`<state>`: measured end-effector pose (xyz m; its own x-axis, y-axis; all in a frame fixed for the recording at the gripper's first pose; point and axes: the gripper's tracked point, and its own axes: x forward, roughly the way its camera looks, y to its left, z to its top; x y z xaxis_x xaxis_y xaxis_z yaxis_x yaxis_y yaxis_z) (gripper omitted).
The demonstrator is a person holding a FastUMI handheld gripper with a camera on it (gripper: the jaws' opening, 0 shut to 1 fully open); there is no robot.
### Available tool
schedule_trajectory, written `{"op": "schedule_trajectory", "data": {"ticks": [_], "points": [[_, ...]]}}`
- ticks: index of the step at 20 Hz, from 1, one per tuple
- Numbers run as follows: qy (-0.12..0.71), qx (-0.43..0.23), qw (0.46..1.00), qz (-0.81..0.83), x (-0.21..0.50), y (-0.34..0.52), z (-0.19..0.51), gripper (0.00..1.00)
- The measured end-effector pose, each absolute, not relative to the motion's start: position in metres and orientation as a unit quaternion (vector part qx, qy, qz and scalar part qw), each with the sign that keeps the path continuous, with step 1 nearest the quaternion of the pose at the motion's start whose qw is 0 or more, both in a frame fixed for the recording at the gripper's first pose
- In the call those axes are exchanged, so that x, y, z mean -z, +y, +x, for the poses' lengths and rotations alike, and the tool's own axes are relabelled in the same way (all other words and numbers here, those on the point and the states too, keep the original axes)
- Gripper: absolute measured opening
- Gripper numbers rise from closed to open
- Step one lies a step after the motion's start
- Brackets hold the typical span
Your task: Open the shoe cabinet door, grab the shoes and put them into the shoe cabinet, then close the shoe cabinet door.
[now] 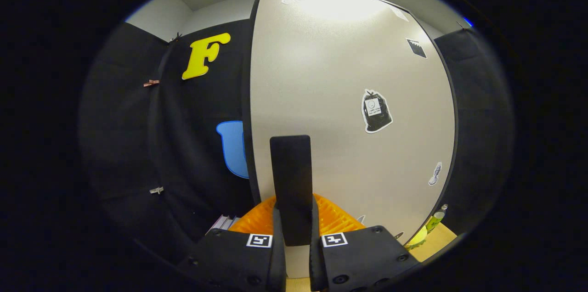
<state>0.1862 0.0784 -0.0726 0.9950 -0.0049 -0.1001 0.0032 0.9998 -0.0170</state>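
Between gripper (pixel 292 255) fingers, black door handle (pixel 291 182) sticking up, both fingers squeezing it. Pale cabinet door (pixel 344 99) standing just ahead. Orange rack (pixel 335 218) lying below.

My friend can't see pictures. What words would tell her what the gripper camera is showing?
The gripper has its jaws shut on a flat black handle, right in front of a big pale cabinet door with a few stickers. An orange ridged rack lies just beyond the jaws, and a small bottle stands by the door's lower corner.
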Motion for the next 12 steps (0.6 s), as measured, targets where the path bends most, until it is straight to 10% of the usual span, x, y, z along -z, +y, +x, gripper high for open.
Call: {"op": "schedule_trajectory", "data": {"ticks": [12], "points": [[0.052, -0.034, 0.998, 0.006, 0.063, 0.04, 0.082, 0.24]]}}
